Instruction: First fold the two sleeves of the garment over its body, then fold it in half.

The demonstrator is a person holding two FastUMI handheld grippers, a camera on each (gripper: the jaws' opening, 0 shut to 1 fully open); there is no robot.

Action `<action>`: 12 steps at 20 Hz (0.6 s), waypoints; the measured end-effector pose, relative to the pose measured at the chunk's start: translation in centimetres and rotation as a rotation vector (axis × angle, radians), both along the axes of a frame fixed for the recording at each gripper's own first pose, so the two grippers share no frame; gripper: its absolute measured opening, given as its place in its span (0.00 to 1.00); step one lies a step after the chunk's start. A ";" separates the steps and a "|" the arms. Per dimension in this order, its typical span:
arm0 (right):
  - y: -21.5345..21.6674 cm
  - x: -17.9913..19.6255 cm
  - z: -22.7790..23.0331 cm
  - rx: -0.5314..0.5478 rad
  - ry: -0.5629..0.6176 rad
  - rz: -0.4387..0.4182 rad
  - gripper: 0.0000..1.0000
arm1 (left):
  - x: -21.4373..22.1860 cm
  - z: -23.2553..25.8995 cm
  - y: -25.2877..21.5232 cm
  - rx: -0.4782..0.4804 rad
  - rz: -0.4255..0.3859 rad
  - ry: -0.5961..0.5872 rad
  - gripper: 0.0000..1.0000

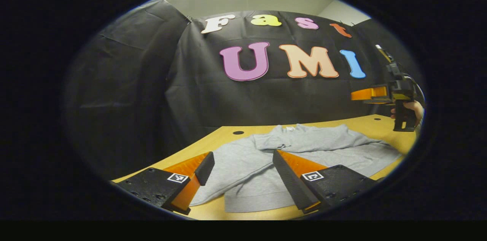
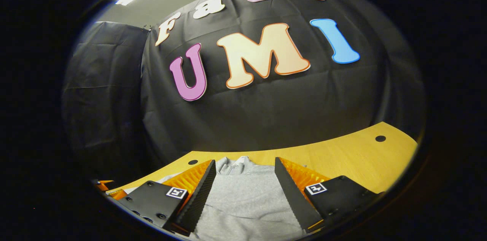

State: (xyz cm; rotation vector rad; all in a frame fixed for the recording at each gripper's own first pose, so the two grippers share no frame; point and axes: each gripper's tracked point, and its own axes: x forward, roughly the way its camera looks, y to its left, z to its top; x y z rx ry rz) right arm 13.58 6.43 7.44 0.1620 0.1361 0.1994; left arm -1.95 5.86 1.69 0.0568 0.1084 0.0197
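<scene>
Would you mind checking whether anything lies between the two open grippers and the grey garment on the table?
Nothing visible does. The grey garment lies flat on the table, and both the left gripper and the right gripper hover open above it with bare air between.

The garment (image 1: 243,165), lower centre of the left gripper view, is soft matt knit cloth with a ribbed hem. The table (image 2: 342,157) beneath is smooth, light wood with a low sheen. The booth wall (image 2: 266,111) is matt, creased cloth.

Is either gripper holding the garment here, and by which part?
Nothing is held. The left gripper and right gripper are open above the grey garment.
</scene>
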 end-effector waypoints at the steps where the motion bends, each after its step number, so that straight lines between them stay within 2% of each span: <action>1: -1.1 -0.8 0.1 0.006 -0.009 -0.018 0.97 | -0.2 0.0 1.5 0.004 0.024 0.020 0.95; 3: -3.2 -2.0 0.0 0.017 -0.028 -0.050 0.97 | -1.0 -0.1 4.7 0.004 0.080 0.068 0.96; 5: -4.9 -4.0 -0.2 0.030 -0.051 -0.064 0.97 | -1.9 -0.5 7.8 0.014 0.132 0.114 0.92; 7: -6.2 -5.7 -0.8 0.030 -0.065 -0.073 0.97 | -2.9 -1.9 10.7 0.050 0.174 0.186 0.96; 8: -7.1 -6.3 -1.2 0.018 -0.070 -0.088 0.97 | -3.4 -2.9 11.8 0.063 0.185 0.225 0.93; 12: -10.7 -8.9 -3.4 -0.031 -0.063 -0.166 0.97 | -5.5 -8.2 13.5 0.031 0.200 0.418 0.93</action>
